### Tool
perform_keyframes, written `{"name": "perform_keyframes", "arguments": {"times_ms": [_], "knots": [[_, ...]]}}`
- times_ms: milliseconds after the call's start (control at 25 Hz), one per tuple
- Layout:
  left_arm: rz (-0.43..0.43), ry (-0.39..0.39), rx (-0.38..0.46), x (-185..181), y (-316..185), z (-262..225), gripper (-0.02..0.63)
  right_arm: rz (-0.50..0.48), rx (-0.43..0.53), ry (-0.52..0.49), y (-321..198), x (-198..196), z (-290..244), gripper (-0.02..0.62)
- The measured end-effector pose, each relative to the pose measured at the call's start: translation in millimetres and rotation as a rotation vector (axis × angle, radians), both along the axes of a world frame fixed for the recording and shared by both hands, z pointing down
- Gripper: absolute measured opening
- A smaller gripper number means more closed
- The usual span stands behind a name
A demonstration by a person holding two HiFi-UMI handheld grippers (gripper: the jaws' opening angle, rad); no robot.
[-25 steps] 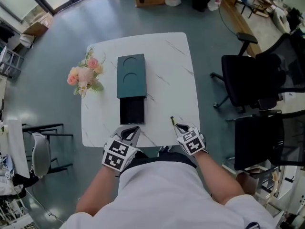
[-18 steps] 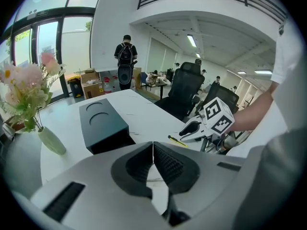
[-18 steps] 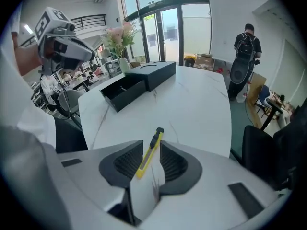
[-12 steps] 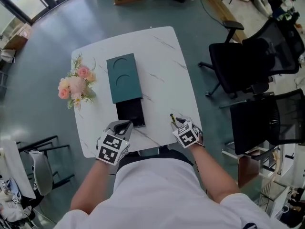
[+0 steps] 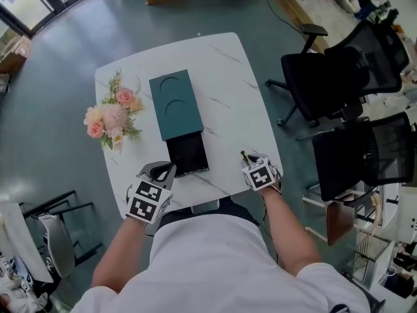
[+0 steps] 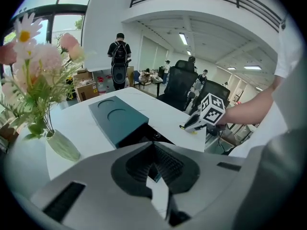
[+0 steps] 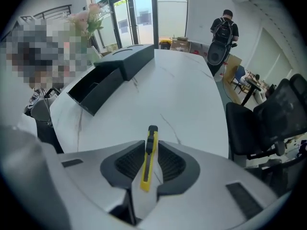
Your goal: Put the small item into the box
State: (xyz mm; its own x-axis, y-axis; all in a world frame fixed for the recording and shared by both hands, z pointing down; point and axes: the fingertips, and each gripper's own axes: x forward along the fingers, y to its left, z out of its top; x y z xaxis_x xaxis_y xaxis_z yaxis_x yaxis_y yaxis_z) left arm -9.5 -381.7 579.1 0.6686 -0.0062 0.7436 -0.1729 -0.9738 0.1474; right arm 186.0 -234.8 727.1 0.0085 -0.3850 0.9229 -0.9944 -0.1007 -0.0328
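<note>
A dark green box [image 5: 174, 104] lies in the middle of the white table [image 5: 228, 70], its black drawer [image 5: 187, 154] pulled out towards me. A yellow and black utility knife [image 7: 149, 153] stands lengthwise between the pads of my right gripper [image 7: 149, 150], which press on it as the jaws close. This gripper [image 5: 247, 159] is over the table's front right edge, to the right of the drawer. My left gripper [image 5: 164, 171] hovers at the drawer's front left corner, its jaws [image 6: 154, 166] together with nothing between them.
A vase of pink flowers [image 5: 111, 117] stands at the table's left edge beside the box. Two black office chairs [image 5: 332, 77] [image 5: 365, 155] stand to the right of the table. A person [image 6: 118, 51] stands far off in the room.
My head has shifted, so the table sits differently in view. Both grippers stay near the front edge, the right one still with the knife, the left a little closer to the drawer.
</note>
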Motion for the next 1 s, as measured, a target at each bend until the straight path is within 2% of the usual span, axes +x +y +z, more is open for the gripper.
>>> {"name": "perform_keyframes", "arguments": {"times_ms": [360,680,840,1000], "knots": [[-0.03,0.012,-0.017,-23.5,-10.0,3.2,0.017,0.025,-0.039,0.021,1.9,2.1,1.8,0.078],[-0.055,0.029,-0.008,-28.5,-13.5,-0.6,0.017,-0.01,0.007,0.034,-13.0,-1.7,-17.6,0.078],[-0.07,0.041,0.001,-29.7,-15.6,-3.8,0.017,-0.072,0.061,0.034,-32.1,-11.7,-35.6,0.078],[-0.098,0.051,0.002,-35.2,-17.4,-6.2,0.017,-0.21,0.131,0.057,-63.2,-35.8,-57.7,0.078]]}}
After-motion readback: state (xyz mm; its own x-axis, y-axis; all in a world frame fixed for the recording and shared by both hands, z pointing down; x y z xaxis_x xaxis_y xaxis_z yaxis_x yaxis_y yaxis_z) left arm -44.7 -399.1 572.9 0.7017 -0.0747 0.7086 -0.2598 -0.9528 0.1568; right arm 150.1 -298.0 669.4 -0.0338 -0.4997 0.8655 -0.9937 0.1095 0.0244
